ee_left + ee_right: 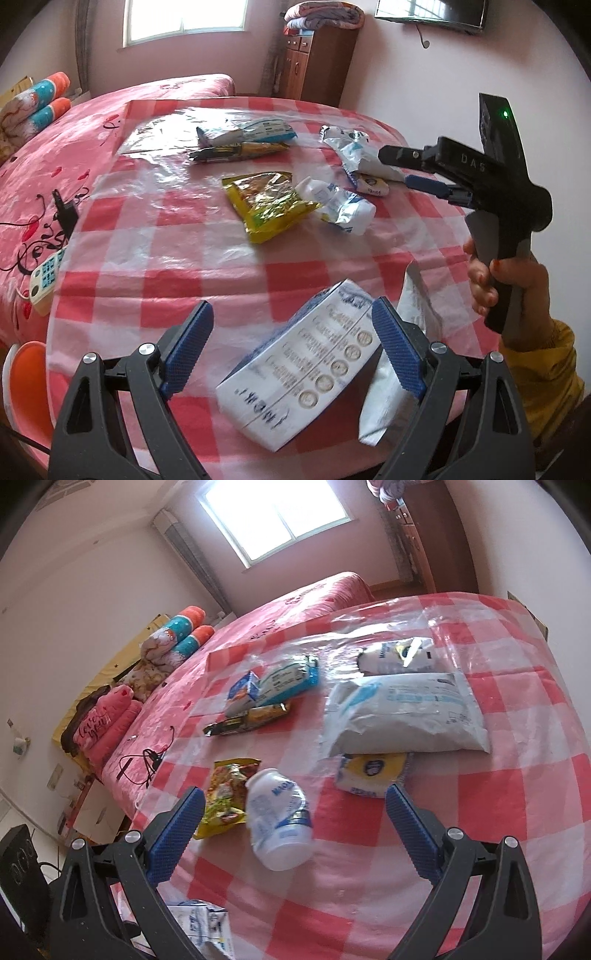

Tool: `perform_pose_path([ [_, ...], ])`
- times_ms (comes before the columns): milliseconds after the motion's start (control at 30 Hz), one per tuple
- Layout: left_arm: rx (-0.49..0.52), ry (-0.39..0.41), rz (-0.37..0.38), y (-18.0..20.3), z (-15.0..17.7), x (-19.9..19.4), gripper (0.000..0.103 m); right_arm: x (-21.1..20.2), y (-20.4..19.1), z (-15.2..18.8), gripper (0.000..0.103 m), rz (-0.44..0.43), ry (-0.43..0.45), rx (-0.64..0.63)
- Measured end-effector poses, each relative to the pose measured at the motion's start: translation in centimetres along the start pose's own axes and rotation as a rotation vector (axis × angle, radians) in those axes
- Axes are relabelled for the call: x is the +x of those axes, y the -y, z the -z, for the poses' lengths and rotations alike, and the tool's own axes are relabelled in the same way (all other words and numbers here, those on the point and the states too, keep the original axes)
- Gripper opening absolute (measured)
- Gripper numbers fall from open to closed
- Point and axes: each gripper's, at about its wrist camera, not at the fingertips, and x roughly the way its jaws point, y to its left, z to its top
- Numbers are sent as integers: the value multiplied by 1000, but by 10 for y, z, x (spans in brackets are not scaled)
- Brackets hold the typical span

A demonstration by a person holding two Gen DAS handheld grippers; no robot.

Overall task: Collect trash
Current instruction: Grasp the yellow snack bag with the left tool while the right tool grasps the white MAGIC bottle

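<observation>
On the checked tablecloth (155, 258) | left gripper (291, 347) gaping wide over white carton (299, 365), pads not pressing | right gripper (295, 819) spread wide, hovering above white bottle (279, 819) beside yellow wrapper (225, 794)

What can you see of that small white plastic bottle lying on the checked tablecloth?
The small white plastic bottle lies on its side on the red-and-white checked tablecloth, its neck toward the far side. It looks like a squat drink bottle with blue print and a wrinkled label sleeve; no cap can be made out. Its neck end rests against the crinkled yellow foil snack wrapper. It sits ahead of the open right tongs, which do not touch it.
</observation>
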Motion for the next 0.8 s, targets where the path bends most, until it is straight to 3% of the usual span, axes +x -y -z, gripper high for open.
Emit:
perform_pose_path([
  [267,-36,-44,-33,4,-31,28,88,12,8,-1,97,-16,-54,-10],
  [500,-170,-45,-26,-12,-67,56,88,24,-6,3,97,-21,-94,-91],
  [800,-255,-82,-51,-29,-92,93,88,35,-8,7,97,1,-124,-131],
])
